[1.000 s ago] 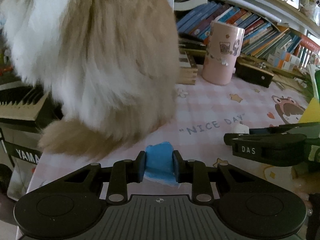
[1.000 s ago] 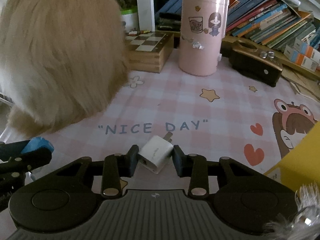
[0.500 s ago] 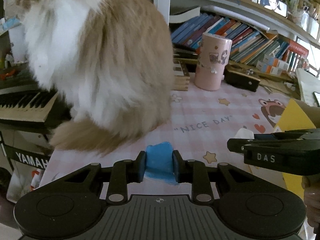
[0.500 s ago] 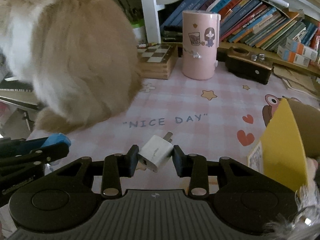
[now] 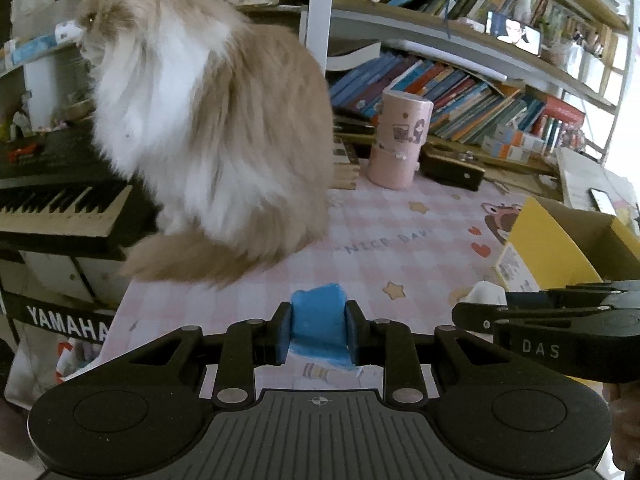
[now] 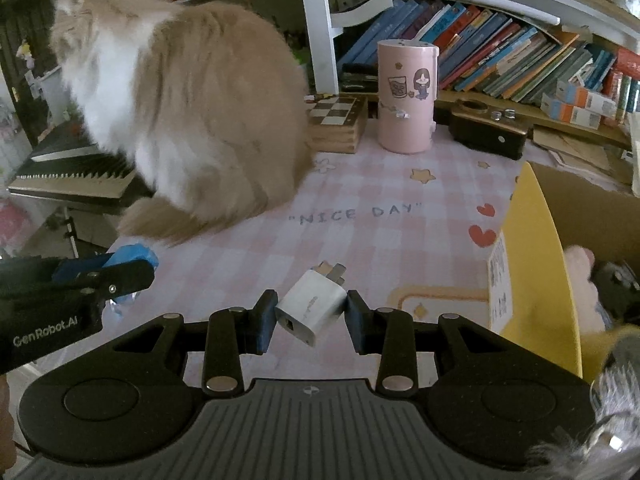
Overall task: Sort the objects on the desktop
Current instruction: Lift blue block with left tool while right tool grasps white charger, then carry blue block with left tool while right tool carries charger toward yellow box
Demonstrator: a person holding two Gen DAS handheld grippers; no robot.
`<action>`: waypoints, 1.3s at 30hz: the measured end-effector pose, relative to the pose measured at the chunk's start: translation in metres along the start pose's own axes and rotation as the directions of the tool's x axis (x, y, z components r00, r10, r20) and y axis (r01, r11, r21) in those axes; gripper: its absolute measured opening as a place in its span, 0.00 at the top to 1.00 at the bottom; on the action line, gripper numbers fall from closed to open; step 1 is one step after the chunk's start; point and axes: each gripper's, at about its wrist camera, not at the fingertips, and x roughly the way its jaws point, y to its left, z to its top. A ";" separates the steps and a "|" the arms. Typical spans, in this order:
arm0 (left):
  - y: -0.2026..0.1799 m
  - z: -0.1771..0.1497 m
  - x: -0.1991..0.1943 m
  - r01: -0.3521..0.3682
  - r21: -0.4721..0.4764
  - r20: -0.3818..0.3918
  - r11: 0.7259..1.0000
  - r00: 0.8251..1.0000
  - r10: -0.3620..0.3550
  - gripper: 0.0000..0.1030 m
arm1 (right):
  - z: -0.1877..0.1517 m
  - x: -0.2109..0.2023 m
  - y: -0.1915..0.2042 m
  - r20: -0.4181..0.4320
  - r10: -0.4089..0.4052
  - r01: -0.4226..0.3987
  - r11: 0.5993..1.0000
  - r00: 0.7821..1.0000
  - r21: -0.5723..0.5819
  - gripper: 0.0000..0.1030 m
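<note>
Over on the far left, white letters spell "YAMAHA" on the black keyboard (image 5: 60, 208) that stands beside the worktop (image 5: 400, 264), and a fluffy cream-and-white cat (image 5: 216, 136) sits at the worktop's left edge, tail draped toward the keys. The left hand-held gripper (image 5: 319, 330), marked "GenRobot.AI" on its side in the right wrist view, is pinching a blue block (image 5: 319, 316) between its pads, held above the pink checked mat. That mat reads "NICE DAY" (image 6: 356, 214) in grey capitals, dotted with stars and red hearts. Behind it a wooden chessboard box (image 6: 338, 122) sits just beside a pink canister (image 6: 408, 96) with a cartoon girl and a cup on it, then a dark box (image 6: 486, 134), all under a white shelf of leaning books (image 6: 500, 56). The right hand-held gripper (image 6: 312, 314), lettered "DAS" on its flank in the left wrist view, is clamped on a white charger plug (image 6: 312, 308), tilted, prongs pointing away, off the mat. On the right stands an open yellow cardboard box (image 6: 532, 248) with a printed label too small to read; something pink and something dark lie inside it.
</note>
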 end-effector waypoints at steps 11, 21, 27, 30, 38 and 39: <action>0.008 -0.029 -0.038 0.050 0.030 -0.006 0.998 0.999 -0.049 0.75 | -0.039 -0.036 0.026 -0.008 -0.036 0.036 0.999 0.999 0.038 0.67; 0.019 -0.058 -0.078 0.075 0.067 -0.014 0.995 0.997 -0.075 0.75 | -0.076 -0.070 0.055 -0.001 -0.064 0.064 0.995 0.998 0.074 0.67; 0.021 -0.069 -0.096 0.092 0.093 -0.009 0.991 0.996 -0.092 0.75 | -0.094 -0.087 0.068 0.015 -0.078 0.077 0.993 0.997 0.093 0.67; 0.021 -0.076 -0.103 0.105 0.107 -0.012 0.989 0.994 -0.105 0.75 | -0.101 -0.093 0.073 0.019 -0.083 0.081 0.992 0.996 0.096 0.67; 0.020 -0.092 -0.115 0.142 0.133 -0.034 0.981 0.990 -0.139 0.75 | -0.123 -0.108 0.082 0.014 -0.105 0.102 0.987 0.994 0.122 0.67; 0.020 -0.093 -0.116 0.148 0.137 -0.038 0.979 0.989 -0.145 0.75 | -0.126 -0.110 0.082 0.011 -0.108 0.106 0.986 0.994 0.127 0.67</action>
